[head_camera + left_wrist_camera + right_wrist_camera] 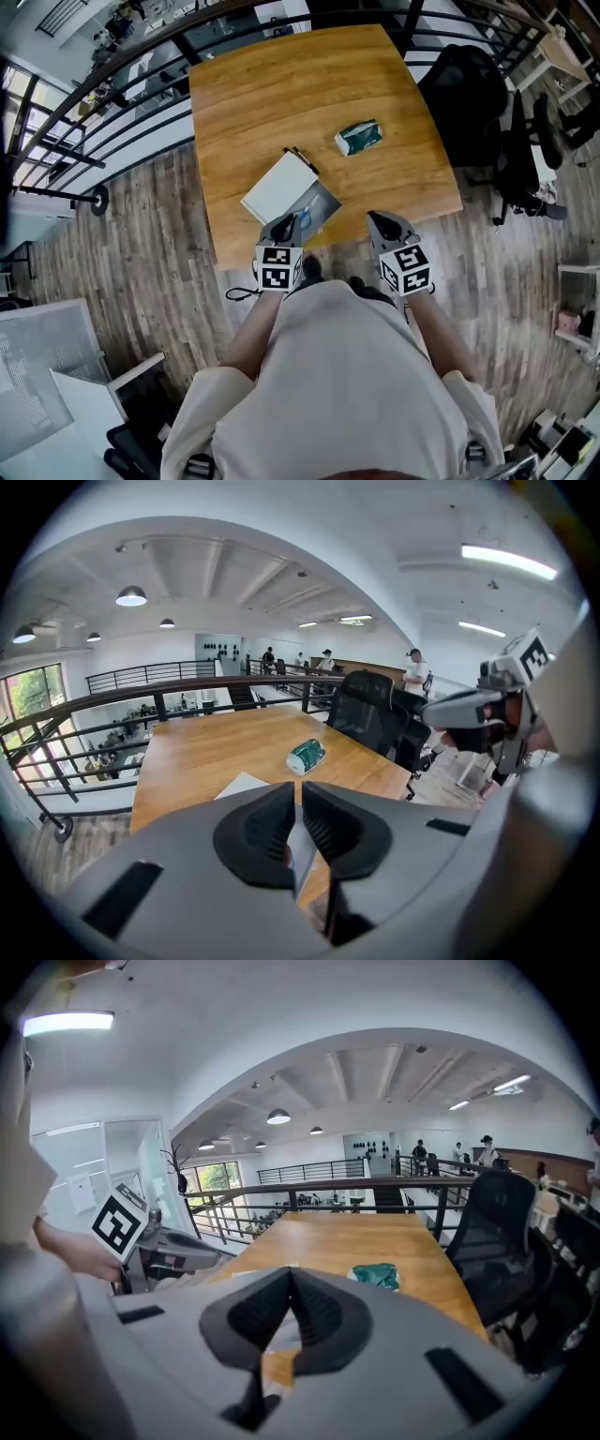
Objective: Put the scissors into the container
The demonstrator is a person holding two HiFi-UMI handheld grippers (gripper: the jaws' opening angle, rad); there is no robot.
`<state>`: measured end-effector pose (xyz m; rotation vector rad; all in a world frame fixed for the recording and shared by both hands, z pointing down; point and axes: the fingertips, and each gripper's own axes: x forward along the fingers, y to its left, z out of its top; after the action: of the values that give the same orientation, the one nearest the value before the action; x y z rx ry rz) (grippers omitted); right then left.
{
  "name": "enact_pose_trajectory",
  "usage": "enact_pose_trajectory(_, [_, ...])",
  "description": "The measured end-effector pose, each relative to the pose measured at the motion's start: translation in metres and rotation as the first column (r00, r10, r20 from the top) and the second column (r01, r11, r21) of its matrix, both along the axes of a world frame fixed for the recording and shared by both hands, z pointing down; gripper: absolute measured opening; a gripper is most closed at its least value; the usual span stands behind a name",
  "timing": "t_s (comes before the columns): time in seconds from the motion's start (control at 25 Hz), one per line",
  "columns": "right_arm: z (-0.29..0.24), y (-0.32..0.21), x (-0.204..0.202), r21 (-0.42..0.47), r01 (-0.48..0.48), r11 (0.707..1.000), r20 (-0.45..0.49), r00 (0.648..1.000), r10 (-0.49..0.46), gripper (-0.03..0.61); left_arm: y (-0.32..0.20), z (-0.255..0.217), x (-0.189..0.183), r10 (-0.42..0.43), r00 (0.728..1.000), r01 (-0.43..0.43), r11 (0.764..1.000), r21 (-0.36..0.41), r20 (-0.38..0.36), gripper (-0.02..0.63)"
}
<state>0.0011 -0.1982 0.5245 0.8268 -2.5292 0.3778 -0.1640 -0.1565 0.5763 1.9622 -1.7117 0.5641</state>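
At the worktop (281, 84), left gripper (298, 799) and right gripper (290, 1283) jaws are together; unopened, we may shove the scissors (317, 202) off.

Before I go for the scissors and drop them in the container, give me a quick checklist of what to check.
1. Left gripper jaws apart for a grasp: not ok, only a slit.
2. Right gripper jaws apart: not ok, tips meet.
3. Target spotted: cannot tell; something bluish lies in a clear packet.
4. White container open: cannot tell.
5. Green pack out of the way: ok, farther up the table.
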Motion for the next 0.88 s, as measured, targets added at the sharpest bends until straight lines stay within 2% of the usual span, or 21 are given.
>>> enact_pose_trajectory(0.24, [-0.010, 0.016, 0.022, -0.007, 0.081, 0.997, 0.018, 0.997, -0.081, 0.002, 0.028, -0.036, 0.017, -0.102, 0.995, 0.102, 0.993, 0.054, -0.008, -0.002])
enact_pose_trajectory(0.48, [-0.019, 0.031, 0.046, 0.005, 0.167, 0.986, 0.044, 0.985, -0.167, 0.002, 0.057, -0.061, 0.036, -0.194, 0.981, 0.193, 0.976, 0.104, 0.003, -0.006])
enact_pose_trajectory(0.88, [-0.025, 0.071, 0.061, 0.020, 0.276, 0.961, 0.086, 0.957, -0.277, 0.002, 0.135, -0.086, 0.064, -0.312, 0.947, 0.320, 0.934, 0.158, -0.073, -0.006])
